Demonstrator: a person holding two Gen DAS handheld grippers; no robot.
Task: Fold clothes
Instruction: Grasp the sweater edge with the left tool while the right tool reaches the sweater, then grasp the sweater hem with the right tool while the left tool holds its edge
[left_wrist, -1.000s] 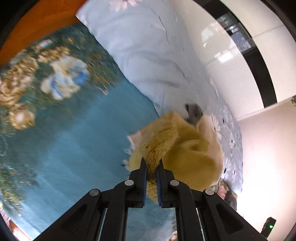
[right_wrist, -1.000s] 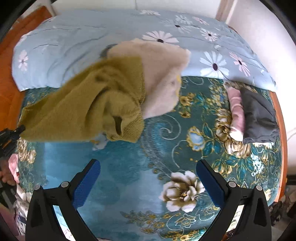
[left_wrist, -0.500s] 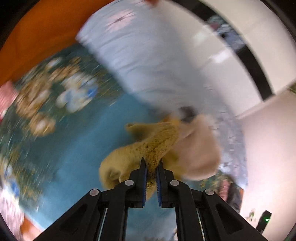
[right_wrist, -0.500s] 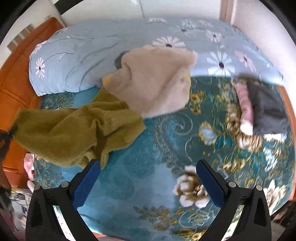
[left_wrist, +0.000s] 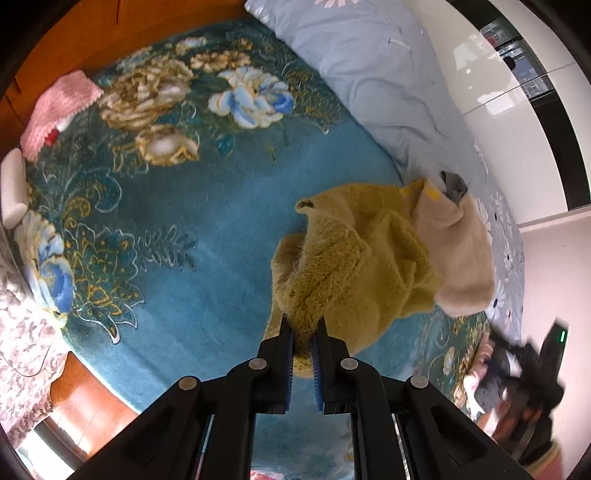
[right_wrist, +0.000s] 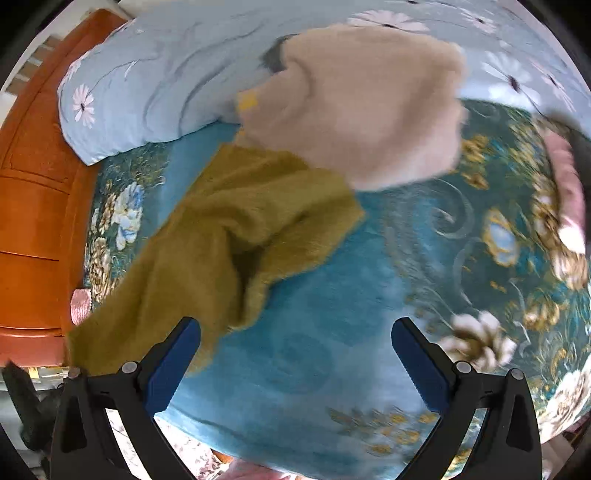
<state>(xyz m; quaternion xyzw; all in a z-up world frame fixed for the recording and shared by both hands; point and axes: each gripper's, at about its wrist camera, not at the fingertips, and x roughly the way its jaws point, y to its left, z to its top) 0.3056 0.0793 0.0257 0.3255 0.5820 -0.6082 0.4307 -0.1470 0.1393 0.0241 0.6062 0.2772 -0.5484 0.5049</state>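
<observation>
We worked over a bed spread with a teal floral blanket (left_wrist: 155, 266), a pale blue quilt (left_wrist: 369, 74) bunched along its far side and an orange wooden frame (right_wrist: 33, 206) beside it.

A second before, the mustard sweater (right_wrist: 229, 229) had been heaped against the beige garment (right_wrist: 369, 110), half lifted off the blanket. By now we had drawn it out from the beige garment toward the frame, so it trailed in a long, twisted band, one end tucked under the beige garment and the other held up in the left gripper (left_wrist: 303, 332). That gripper was clenched on a thick bunch of the sweater's knit. The right gripper (right_wrist: 295, 350) hung released over bare blanket, its pads wide apart and holding nothing; its view was blurred, so it was likely on the move. We judged that the sweater was being pulled free and spread, and that it lay rumpled, with no flat fold in it; a second hold on the loose end near the beige garment would probably be wanted to stretch it out.

We counted one mustard sweater, one beige garment with something grey (left_wrist: 456, 184) peeking from beneath it, one pink knit piece (left_wrist: 55, 110) at the blanket's edge by the frame, and a pink-and-dark stack (right_wrist: 569, 177) at the blanket's opposite side, too blurred to count.
</observation>
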